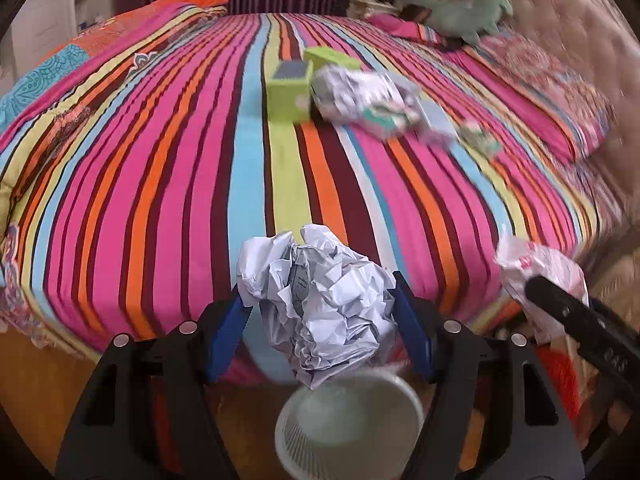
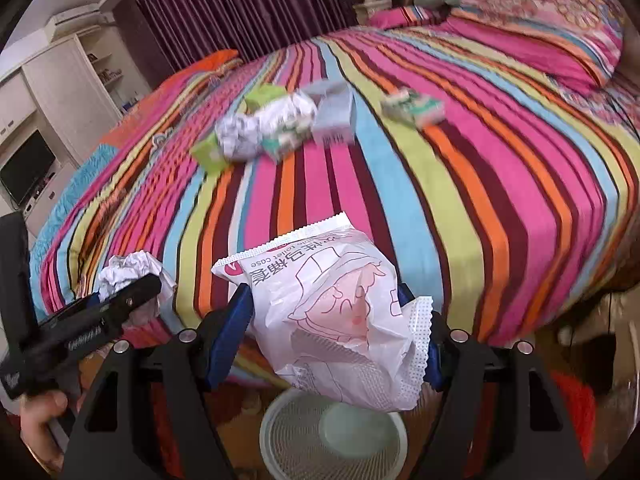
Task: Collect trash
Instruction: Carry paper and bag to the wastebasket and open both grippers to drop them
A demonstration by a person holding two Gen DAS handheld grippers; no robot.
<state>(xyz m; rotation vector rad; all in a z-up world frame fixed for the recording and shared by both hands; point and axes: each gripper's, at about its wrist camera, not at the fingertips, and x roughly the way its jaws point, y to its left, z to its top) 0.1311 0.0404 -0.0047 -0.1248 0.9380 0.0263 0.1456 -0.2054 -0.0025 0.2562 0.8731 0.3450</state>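
My left gripper (image 1: 320, 300) is shut on a crumpled white paper ball (image 1: 320, 304), held above a white mesh wastebasket (image 1: 348, 424) on the floor by the bed. My right gripper (image 2: 324, 304) is shut on a white plastic wrapper with a pink cartoon print (image 2: 336, 316), also above the wastebasket (image 2: 332, 436). Each gripper shows in the other's view: the right one with its wrapper (image 1: 540, 280), the left one with its paper ball (image 2: 128, 272). More trash lies mid-bed: crumpled paper (image 1: 352, 92), green boxes (image 1: 290, 92) and small cartons (image 2: 416, 110).
The bed has a bright striped cover (image 1: 200, 160). Pillows (image 2: 540, 40) and a green plush toy (image 1: 468, 12) lie at the headboard end. A purple curtain (image 2: 240, 4) hangs behind. White cabinets and a TV (image 2: 28, 172) stand at left. Something red (image 2: 572, 408) lies on the wooden floor.
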